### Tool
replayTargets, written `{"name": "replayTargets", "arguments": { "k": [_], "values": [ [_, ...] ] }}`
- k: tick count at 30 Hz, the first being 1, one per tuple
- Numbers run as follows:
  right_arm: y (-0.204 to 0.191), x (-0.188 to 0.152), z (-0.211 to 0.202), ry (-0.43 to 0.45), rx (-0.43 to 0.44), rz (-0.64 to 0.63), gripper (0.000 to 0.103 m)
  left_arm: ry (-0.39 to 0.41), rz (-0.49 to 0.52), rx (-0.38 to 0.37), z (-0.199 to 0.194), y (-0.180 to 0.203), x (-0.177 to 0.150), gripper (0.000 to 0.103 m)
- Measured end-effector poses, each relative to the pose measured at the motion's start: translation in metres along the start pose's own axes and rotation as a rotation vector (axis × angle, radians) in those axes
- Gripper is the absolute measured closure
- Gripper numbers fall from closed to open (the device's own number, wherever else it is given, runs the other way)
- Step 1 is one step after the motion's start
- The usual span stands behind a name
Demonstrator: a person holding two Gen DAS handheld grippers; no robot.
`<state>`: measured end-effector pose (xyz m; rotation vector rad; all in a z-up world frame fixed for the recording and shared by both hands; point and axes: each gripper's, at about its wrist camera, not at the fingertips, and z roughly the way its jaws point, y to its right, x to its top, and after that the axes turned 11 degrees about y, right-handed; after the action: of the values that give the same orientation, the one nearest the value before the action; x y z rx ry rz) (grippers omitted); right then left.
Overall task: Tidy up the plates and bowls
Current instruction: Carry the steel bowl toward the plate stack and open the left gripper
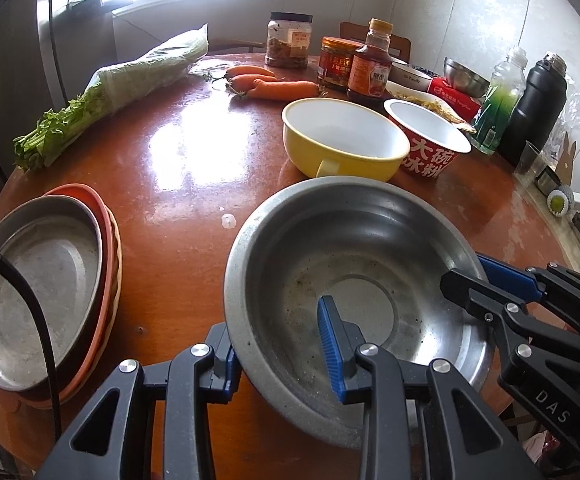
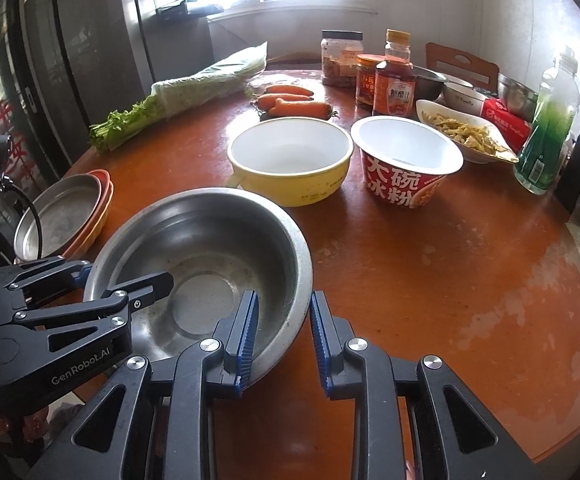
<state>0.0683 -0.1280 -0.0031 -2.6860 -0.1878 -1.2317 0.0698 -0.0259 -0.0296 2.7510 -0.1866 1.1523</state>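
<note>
A large steel bowl (image 1: 354, 280) sits on the brown round table near its front edge; it also shows in the right wrist view (image 2: 209, 248). My left gripper (image 1: 277, 344) is open, its jaws astride the bowl's near left rim. My right gripper (image 2: 283, 336) is open, astride the bowl's right rim; it shows in the left wrist view (image 1: 486, 280). A yellow bowl (image 1: 344, 138) and a red-and-white paper bowl (image 1: 430, 140) stand behind. A stack of plates, a steel one on top (image 1: 37, 292), lies at the left.
Celery in a bag (image 1: 121, 84), carrots (image 1: 269, 82), jars and a sauce bottle (image 1: 370, 64) stand at the back. A dish of food (image 2: 466, 132), steel bowls, a green bottle (image 2: 546, 128) and a black flask (image 1: 534, 112) crowd the right. A fridge stands left.
</note>
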Motion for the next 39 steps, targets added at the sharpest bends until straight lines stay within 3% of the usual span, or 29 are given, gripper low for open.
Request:
{"name": "replayTargets", "arguments": {
  "k": [17,28,39],
  "values": [
    [0.003,0.001,0.000,-0.013,0.016,0.054,0.074,-0.002,-0.002,-0.017,-0.003,-0.001,0.001,0.067],
    [0.002,0.004,-0.006,0.009,0.018,0.066,0.066,0.025,-0.004,-0.012,-0.014,-0.002,0.003,0.056],
    [0.008,0.006,-0.016,0.034,0.026,0.092,0.065,0.068,-0.015,0.019,-0.024,-0.003,0.008,0.047]
  ]
}}
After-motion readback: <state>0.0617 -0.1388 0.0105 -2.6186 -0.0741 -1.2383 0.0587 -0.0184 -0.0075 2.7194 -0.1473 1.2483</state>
